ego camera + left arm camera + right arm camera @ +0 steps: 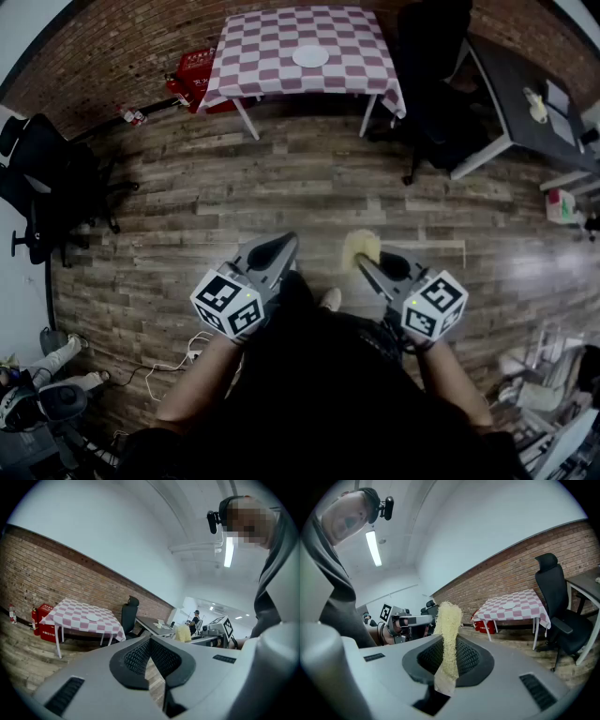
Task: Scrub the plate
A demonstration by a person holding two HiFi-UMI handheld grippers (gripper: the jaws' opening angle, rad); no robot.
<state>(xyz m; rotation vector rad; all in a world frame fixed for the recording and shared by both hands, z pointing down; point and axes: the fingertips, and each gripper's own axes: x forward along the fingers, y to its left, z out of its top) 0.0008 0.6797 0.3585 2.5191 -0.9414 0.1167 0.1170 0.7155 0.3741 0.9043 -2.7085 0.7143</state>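
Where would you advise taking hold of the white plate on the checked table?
Probably its rim, coming low from the near side of the table: the plate lies flat, so only its thin edge offers a grip. The left gripper is shut, empty.

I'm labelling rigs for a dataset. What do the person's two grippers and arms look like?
The left gripper and right gripper match: pale grey tapered jaws with black textured pads, each carrying a white cube printed with black square markers. The person wears a dark top; the forearms are bare.
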